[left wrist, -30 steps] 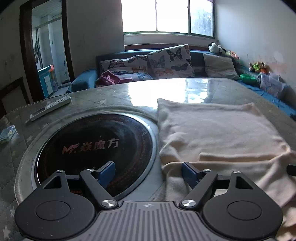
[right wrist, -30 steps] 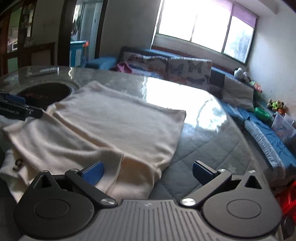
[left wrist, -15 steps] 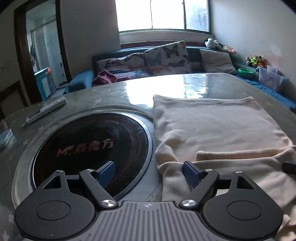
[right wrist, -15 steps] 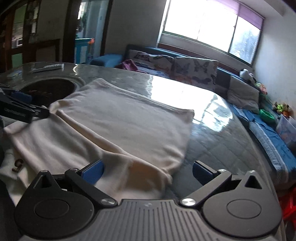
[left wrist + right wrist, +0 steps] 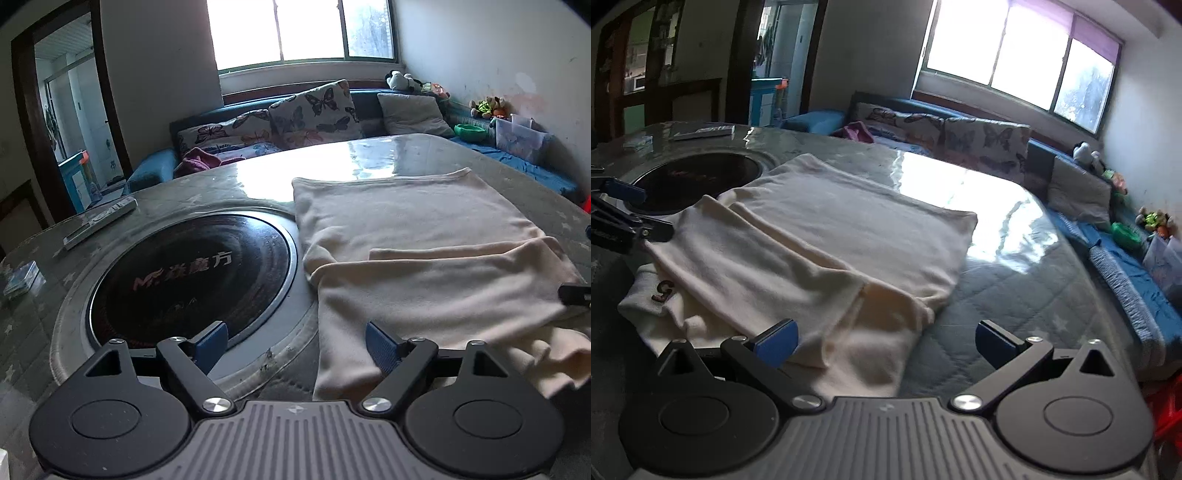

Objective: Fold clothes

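A cream garment (image 5: 417,251) lies partly folded on the round table (image 5: 207,184), its near part doubled over the far part. The same cream garment (image 5: 827,243) shows a small dark mark near its left hem in the right wrist view. My left gripper (image 5: 297,343) is open over the garment's near left corner; its right pad (image 5: 380,343) sits above the cloth and nothing is pinched. My right gripper (image 5: 884,341) is open over the near right corner, left pad (image 5: 777,339) above the cloth. The left gripper (image 5: 624,218) also shows at the left edge there.
A round black cooktop (image 5: 192,273) is set into the table left of the garment. A remote (image 5: 99,221) and a small packet (image 5: 20,278) lie far left. A sofa with butterfly cushions (image 5: 314,110) runs behind the table, below the window.
Both grippers have drawn back a little from the garment. More of the near folded layer and the lower hem now shows. The jaws stay wide apart.
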